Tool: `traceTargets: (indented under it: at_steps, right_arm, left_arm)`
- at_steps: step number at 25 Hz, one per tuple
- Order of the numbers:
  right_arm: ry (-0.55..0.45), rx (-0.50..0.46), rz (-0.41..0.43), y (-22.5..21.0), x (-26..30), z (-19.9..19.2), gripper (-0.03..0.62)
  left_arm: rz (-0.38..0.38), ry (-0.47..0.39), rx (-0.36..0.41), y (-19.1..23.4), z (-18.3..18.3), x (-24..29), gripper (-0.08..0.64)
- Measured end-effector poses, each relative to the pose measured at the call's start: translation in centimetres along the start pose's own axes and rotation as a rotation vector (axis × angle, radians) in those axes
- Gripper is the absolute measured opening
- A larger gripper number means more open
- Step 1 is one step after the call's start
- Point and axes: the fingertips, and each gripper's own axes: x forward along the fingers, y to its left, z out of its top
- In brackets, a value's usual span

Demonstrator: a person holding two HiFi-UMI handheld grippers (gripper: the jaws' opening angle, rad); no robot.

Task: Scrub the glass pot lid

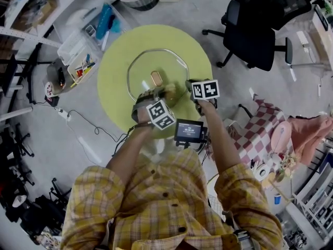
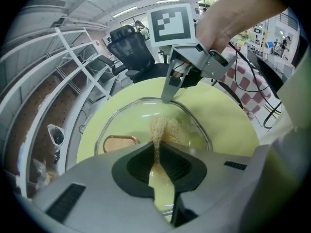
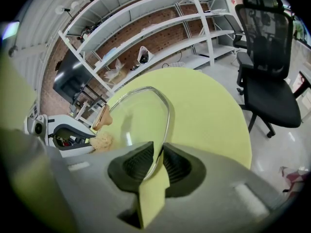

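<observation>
The right tongs (image 3: 158, 160) are pinched shut on only the thin metal rim of the clear glass pot lid (image 3: 141, 115), which lies on the round yellow-green bench (image 1: 112, 72). A hard scrubbing push could pull the rim free and let the lid skid. The left tongs (image 2: 158, 149) are closed on a tan fibrous scrub pad (image 2: 163, 127) set against the glass, and both forearms reach forward and down, the tongs close together at the lid's near edge.

Your left forearm (image 1: 131, 151) and right forearm (image 1: 222, 139) reach forward and down, close together. Your left gripper (image 2: 158, 152) has its jaws pinched on a tan scrub pad (image 2: 164, 129). Your right gripper (image 3: 158, 161), just beside it, clamps the glass lid (image 3: 141, 118) at its rim.
</observation>
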Motion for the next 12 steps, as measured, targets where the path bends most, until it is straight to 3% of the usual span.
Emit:
traceTargets:
  at_steps: [7,12]
  right_arm:
    - [-0.009,0.004,-0.002,0.1,0.0,0.0,0.061]
    - [-0.010,0.000,-0.001,0.1,-0.1,0.1,0.061]
  left_arm:
    - [0.084,0.068,0.089,1.0,-1.5,-0.2,0.038]
    - [0.084,0.071,0.079,0.6,-1.5,-0.2,0.038]
